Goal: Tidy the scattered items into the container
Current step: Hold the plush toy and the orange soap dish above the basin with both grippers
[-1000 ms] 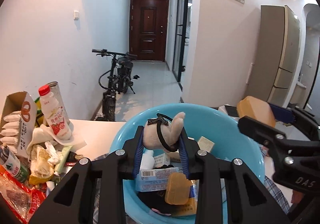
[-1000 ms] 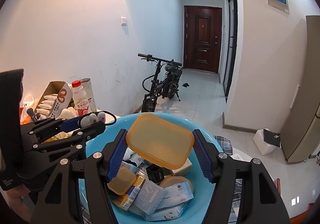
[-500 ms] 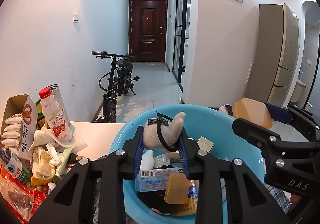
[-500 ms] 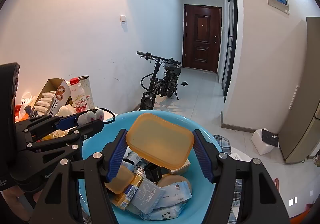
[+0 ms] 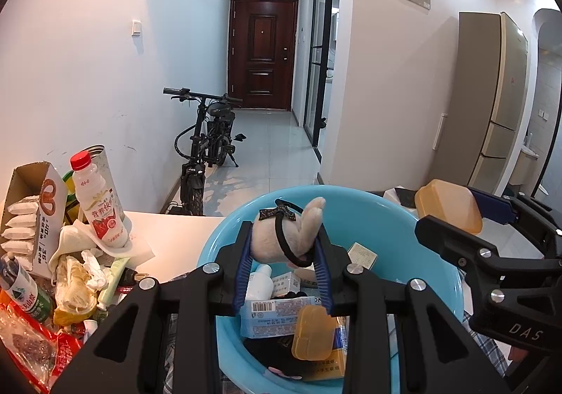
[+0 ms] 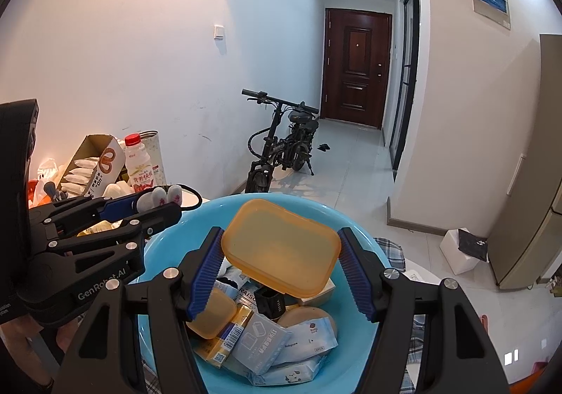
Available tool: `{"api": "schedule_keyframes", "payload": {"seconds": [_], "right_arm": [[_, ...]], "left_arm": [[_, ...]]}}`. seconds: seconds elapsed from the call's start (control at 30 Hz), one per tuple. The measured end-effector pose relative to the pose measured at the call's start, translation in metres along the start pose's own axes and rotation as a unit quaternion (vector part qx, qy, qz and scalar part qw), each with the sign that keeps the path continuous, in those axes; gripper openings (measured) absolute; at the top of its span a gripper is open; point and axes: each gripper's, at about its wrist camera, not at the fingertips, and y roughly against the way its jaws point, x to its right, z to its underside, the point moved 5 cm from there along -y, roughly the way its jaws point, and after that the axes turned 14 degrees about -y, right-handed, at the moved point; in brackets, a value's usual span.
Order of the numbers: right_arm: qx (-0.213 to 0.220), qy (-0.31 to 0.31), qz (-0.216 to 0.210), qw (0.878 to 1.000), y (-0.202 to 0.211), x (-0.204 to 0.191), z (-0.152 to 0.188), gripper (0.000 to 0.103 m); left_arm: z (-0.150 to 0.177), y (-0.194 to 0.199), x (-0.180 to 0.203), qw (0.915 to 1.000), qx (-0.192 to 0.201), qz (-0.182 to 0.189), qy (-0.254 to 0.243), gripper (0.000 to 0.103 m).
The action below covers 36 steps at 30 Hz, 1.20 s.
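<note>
Blue basin (image 6: pixel 354 239), both loads held above its rim.
Left gripper (image 5: pixel 283 255) clamps the plush toy (image 5: pixel 291 239); right gripper (image 6: pixel 281 266) clamps the orange box (image 6: pixel 281 248); clutter crowds the bench (image 5: pixel 175 229) at lower left.

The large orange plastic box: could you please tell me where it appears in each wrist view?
Left wrist: orange box at right, clamped in the right gripper.
Right wrist: orange box centre, between the blue pads, over the blue basin.
Shared landmark: red-capped milk bottle.

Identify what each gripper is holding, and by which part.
Left gripper: plush bunny hair tie, pinched across its plush body. Right gripper: orange plastic box, clamped at its two short ends.
</note>
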Motion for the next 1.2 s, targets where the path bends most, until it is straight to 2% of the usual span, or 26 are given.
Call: {"api": "schedule_keyframes", "payload": {"seconds": [0.9, 0.93, 0.97, 1.0, 1.2], "right_arm": [[-0.002, 0.006, 0.008, 1.000, -0.002, -0.001, 0.005, 0.067], [-0.002, 0.006, 0.010, 1.000, -0.003, 0.000, 0.005, 0.072], [0.001, 0.005, 0.014, 1.000, -0.003, 0.000, 0.004, 0.092], [0.006, 0.005, 0.018, 1.000, -0.003, 0.001, 0.004, 0.101], [0.027, -0.004, 0.039, 0.999, 0.007, 0.010, -0.002, 0.103]], "left_arm": [[-0.001, 0.003, -0.004, 1.0000, 0.002, 0.004, 0.008, 0.031], [-0.001, 0.002, -0.004, 1.0000, 0.001, 0.003, 0.009, 0.031], [-0.001, 0.002, -0.005, 1.0000, 0.001, 0.002, 0.009, 0.031], [-0.001, 0.003, -0.005, 1.0000, 0.002, 0.002, 0.009, 0.031], [-0.002, 0.004, 0.002, 0.9999, 0.003, 0.010, 0.004, 0.031]]}}
